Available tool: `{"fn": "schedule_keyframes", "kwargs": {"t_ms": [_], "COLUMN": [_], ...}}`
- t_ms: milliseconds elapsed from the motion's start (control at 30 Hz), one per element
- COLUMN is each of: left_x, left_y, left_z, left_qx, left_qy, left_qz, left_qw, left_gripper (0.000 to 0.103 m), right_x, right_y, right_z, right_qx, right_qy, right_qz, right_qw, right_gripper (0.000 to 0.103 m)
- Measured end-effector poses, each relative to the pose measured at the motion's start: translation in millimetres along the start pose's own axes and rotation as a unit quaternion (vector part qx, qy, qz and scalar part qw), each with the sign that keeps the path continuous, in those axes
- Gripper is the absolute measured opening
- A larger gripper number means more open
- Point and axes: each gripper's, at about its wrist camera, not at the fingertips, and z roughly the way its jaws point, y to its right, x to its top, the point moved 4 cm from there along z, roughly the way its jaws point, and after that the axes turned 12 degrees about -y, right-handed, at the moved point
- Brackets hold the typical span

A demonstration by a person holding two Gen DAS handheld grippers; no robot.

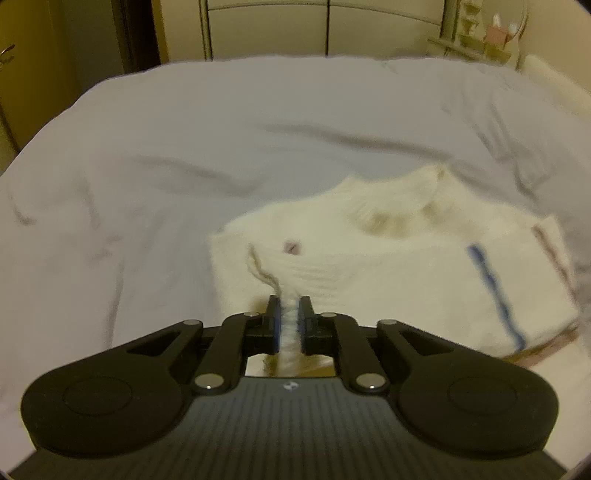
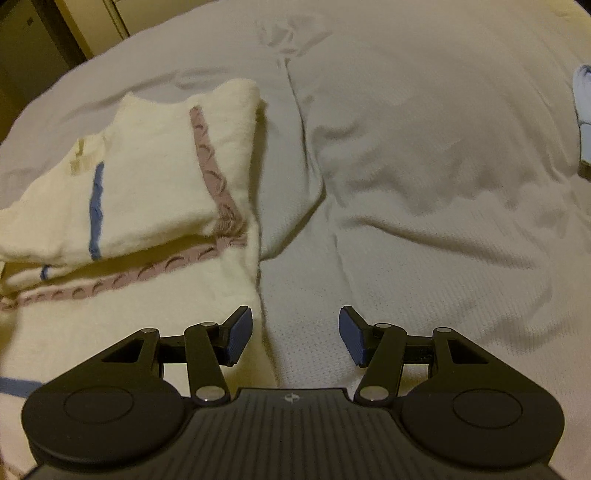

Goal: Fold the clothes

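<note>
A cream knit sweater (image 1: 369, 258) with a blue stripe and a mauve stripe lies partly folded on the white bedsheet (image 1: 184, 147). My left gripper (image 1: 290, 310) is shut on a fold of the sweater's cream knit near its left side, lifting it a little. In the right wrist view the sweater (image 2: 147, 177) lies left of centre, its folded part stacked on a lower layer. My right gripper (image 2: 295, 332) is open and empty, hovering just above the sweater's right edge and the bedsheet (image 2: 424, 166).
The bed fills both views, its sheet wrinkled. Beyond the far edge stand wardrobe doors (image 1: 325, 26) and a shelf with small items (image 1: 480, 40). A pale blue-white object (image 2: 583, 99) lies at the right edge of the bed.
</note>
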Motion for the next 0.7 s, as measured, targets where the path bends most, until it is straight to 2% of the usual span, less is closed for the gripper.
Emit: {"fn": "schedule_keyframes", "kwargs": {"t_ms": [100, 167, 233, 300, 367, 433, 533, 600, 700], "left_x": [-19, -27, -26, -23, -14, -4, 5, -4, -26], "left_y": [-10, -22, -28, -24, -5, 15, 29, 29, 2], "left_z": [40, 43, 26, 2, -12, -7, 26, 46, 44], "left_qx": [0.063, 0.076, 0.052, -0.009, -0.049, -0.065, -0.075, -0.047, -0.024], "left_qy": [-0.069, -0.083, -0.069, -0.043, -0.019, -0.006, -0.032, -0.052, -0.056], "left_qz": [0.026, 0.015, -0.02, -0.034, -0.003, 0.03, 0.055, 0.069, 0.053], "left_qw": [0.9953, 0.9936, 0.996, 0.9984, 0.9986, 0.9974, 0.9952, 0.9951, 0.9967], "left_gripper": [0.009, 0.014, 0.011, 0.012, 0.012, 0.015, 0.015, 0.016, 0.016], "right_x": [-2, -5, -10, -17, -23, -29, -35, -40, -51], "right_y": [-5, -9, -12, -14, -19, -27, -40, -47, -51], "right_z": [1, -4, -12, -20, -26, -30, -30, -30, -29], "right_qx": [-0.007, -0.01, -0.015, -0.02, -0.019, -0.015, -0.001, 0.01, 0.0], "right_qy": [-0.012, -0.01, -0.002, 0.009, 0.017, 0.023, 0.029, 0.036, 0.036], "right_qz": [0.0, -0.006, -0.013, -0.015, -0.016, -0.018, -0.012, -0.014, -0.021], "right_qw": [1.0, 1.0, 1.0, 1.0, 1.0, 0.999, 0.999, 0.999, 0.999], "right_gripper": [0.059, 0.061, 0.061, 0.061, 0.061, 0.059, 0.057, 0.055, 0.053]}}
